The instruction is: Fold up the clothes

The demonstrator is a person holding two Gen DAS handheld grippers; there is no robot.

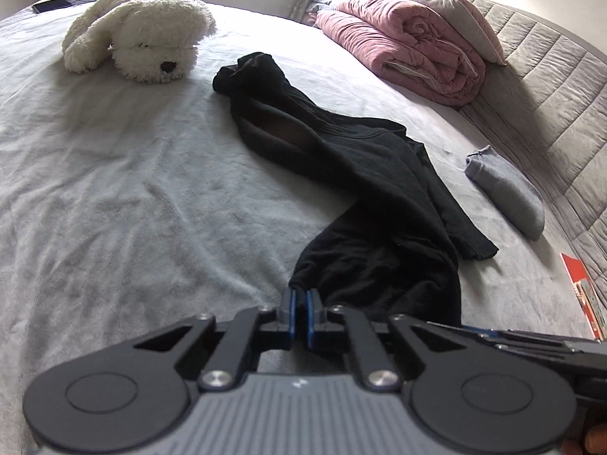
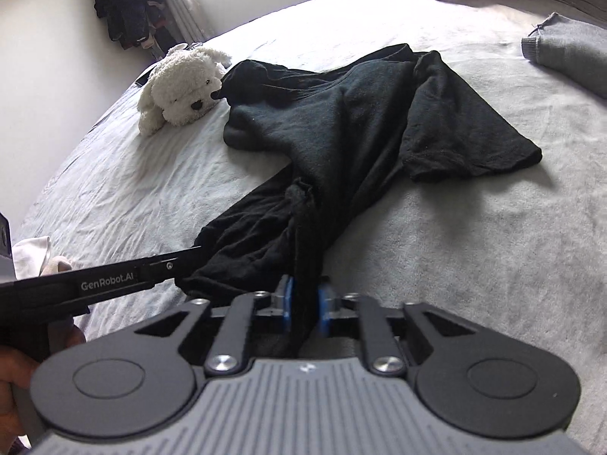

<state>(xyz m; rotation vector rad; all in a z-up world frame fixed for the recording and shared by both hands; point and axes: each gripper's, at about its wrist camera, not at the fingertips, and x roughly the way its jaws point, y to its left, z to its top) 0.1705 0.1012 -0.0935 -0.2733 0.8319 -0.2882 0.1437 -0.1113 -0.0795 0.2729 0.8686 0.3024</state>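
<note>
A black T-shirt (image 1: 360,159) lies crumpled and stretched out lengthwise on the pale grey bed sheet (image 1: 132,189), collar end far, hem end near. In the left wrist view my left gripper (image 1: 302,297) is shut, its blue pads pinching the near-left corner of the hem. From the right wrist view the same shirt (image 2: 341,121) shows one short sleeve spread to the right. My right gripper (image 2: 305,295) is shut on a bunched strip of the hem that runs between its blue pads. The left gripper (image 2: 189,252) reaches in from the left, its tip at the hem.
A white plush dog (image 1: 140,34) lies at the far left of the bed. A rolled pink quilt (image 1: 409,45) and a padded headboard (image 1: 550,94) are at the far right. A folded grey garment (image 1: 508,193) and a red booklet (image 1: 584,292) lie to the right.
</note>
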